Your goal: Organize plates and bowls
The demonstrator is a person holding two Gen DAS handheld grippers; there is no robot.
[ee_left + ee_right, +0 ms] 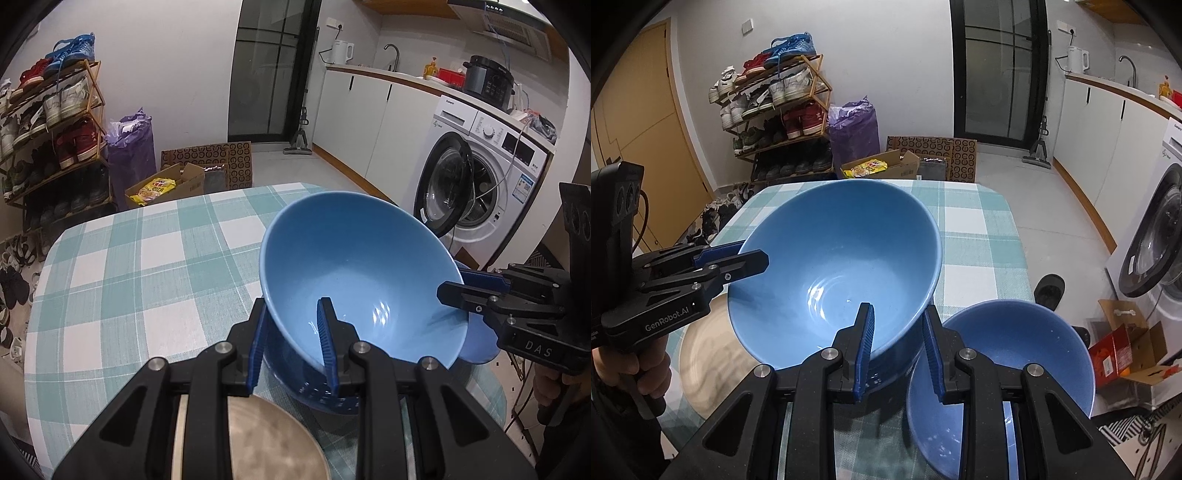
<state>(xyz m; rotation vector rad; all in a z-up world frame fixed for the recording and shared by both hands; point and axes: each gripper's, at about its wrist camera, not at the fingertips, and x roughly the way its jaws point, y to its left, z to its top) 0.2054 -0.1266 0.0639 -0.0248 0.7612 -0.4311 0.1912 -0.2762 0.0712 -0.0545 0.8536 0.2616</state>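
While I hold the large glossy blue ceramic bowl [834,266] tilted above the bench [140,258], my right claw [897,350] is clamped on its near rim, one blue ribbed pad inside, the other outside. My left claw [291,347] pinches the opposite rim the same way, nearly closed on the thin wall. Close beneath my right claw, a smaller blue ceramic bowl [1015,354] sits on the teal-and-white checked cloth. A round beige plate [701,354] lies under my left claw, near the big bowl. Farther off stand a wooden shoe rack [783,110] and a white front-loading washing machine [480,177].
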